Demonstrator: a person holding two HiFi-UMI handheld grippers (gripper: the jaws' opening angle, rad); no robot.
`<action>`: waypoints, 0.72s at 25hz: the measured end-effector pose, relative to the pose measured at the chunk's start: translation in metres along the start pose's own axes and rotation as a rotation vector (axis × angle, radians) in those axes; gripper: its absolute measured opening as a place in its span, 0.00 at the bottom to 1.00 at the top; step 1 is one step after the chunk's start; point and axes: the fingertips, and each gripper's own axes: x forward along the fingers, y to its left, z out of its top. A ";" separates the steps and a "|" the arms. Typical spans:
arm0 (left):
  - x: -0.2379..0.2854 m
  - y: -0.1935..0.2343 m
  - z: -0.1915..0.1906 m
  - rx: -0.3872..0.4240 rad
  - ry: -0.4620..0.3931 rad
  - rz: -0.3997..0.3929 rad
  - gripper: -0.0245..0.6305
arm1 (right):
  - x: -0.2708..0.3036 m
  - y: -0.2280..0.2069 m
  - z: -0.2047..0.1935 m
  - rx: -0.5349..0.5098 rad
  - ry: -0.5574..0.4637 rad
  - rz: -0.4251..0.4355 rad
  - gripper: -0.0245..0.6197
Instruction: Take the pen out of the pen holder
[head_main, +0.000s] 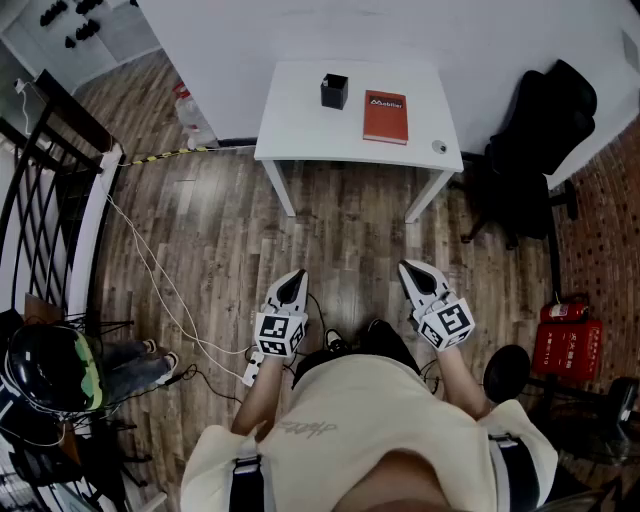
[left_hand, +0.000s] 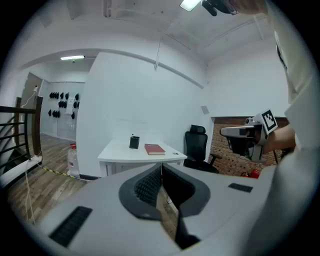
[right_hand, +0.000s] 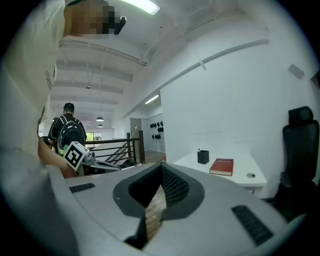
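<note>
A black pen holder (head_main: 334, 91) stands on the white table (head_main: 300, 125), left of a red book (head_main: 385, 116); a pen tip just shows above its rim. The same holder (left_hand: 134, 142) appears far off in the left gripper view, and the holder (right_hand: 202, 157) in the right gripper view too. My left gripper (head_main: 292, 286) and right gripper (head_main: 414, 274) hover over the wooden floor, well short of the table, pointing toward it. Both are shut with nothing between the jaws.
A small round object (head_main: 439, 146) lies at the table's right edge. A black office chair (head_main: 530, 160) stands right of the table, a red fire extinguisher (head_main: 566, 312) beyond it. Cables (head_main: 160, 280) trail over the floor at left, beside a railing (head_main: 55, 200).
</note>
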 end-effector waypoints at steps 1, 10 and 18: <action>-0.002 -0.001 -0.002 -0.006 0.003 0.000 0.07 | 0.000 0.002 0.000 0.001 0.000 0.003 0.05; -0.004 0.012 -0.018 -0.054 0.035 0.021 0.07 | 0.002 0.003 -0.006 0.012 0.028 0.001 0.05; 0.044 0.030 -0.013 -0.051 0.056 0.039 0.07 | 0.037 -0.038 -0.021 0.039 0.058 0.020 0.05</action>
